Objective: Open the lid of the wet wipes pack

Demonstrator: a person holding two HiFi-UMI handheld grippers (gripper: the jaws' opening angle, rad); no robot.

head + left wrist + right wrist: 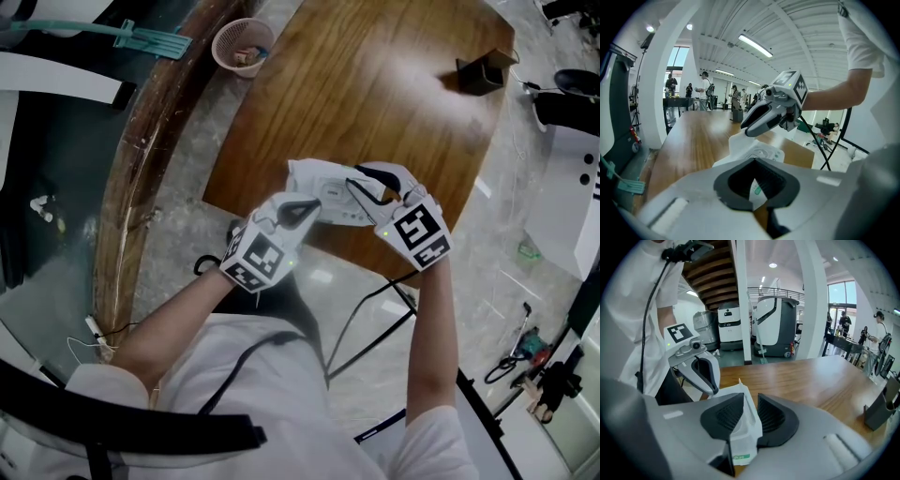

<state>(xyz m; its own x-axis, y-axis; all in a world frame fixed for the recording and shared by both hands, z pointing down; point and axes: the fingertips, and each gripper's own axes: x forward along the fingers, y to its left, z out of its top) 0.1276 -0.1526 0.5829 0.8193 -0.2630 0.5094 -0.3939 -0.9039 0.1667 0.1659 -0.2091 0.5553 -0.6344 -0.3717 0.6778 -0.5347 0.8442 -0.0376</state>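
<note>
I hold the wet wipes pack (pixel 314 178) above the surface (pixel 375 84) edge, left claw (pixel 298 214) and right claw (pixel 373 190) each clamped on one end. I judge it soft, light, slippery film, best gripped at its stiffer lid (pixel 764 152).

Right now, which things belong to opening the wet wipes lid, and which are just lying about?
Job: white soft wet wipes pack, left gripper and right gripper both clamped on it.
Lying about: pink plastic basket, small dark box on the brown wooden table.

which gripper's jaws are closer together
The left gripper: its jaws nearly meet on a thin edge of the wet wipes pack; the right gripper grips wider, on its thicker end.
</note>
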